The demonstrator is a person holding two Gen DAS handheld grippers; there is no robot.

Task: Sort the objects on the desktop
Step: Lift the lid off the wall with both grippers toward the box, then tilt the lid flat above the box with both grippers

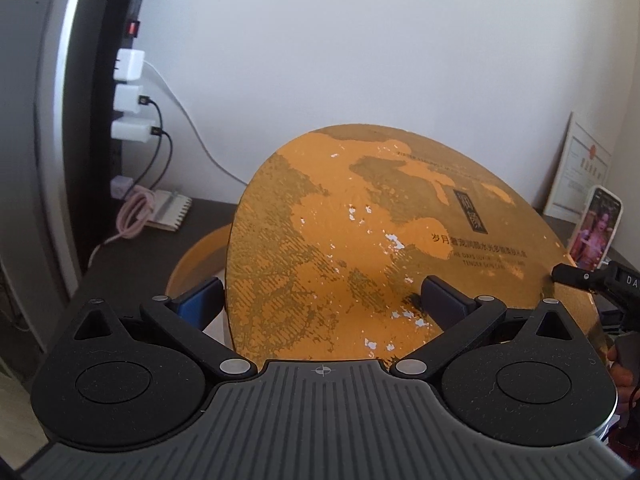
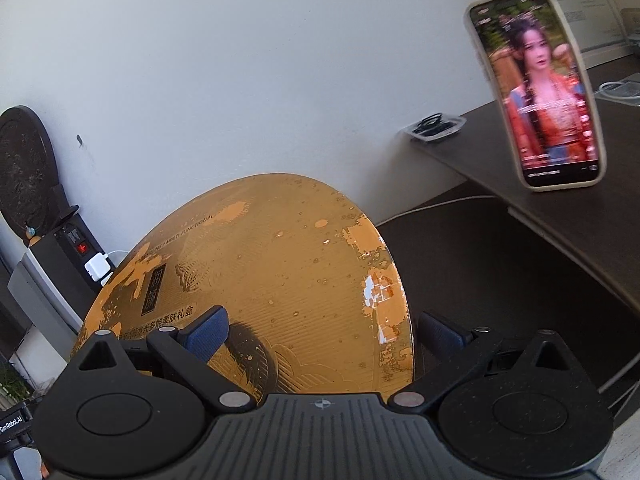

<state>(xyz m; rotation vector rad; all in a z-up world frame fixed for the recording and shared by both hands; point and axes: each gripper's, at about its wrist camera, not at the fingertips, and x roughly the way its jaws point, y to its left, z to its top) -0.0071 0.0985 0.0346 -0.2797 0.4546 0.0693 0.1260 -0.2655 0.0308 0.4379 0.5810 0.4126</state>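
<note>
Your 2 hand-held grippers, left and right, each straddle an edge of the tilted gold round lid, fingers spread wide, above its box base on the dark surface.

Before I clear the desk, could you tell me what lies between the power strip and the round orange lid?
The left wrist view shows a coiled pink cable and a white ribbed item on the desk between power strip and lid.
</note>
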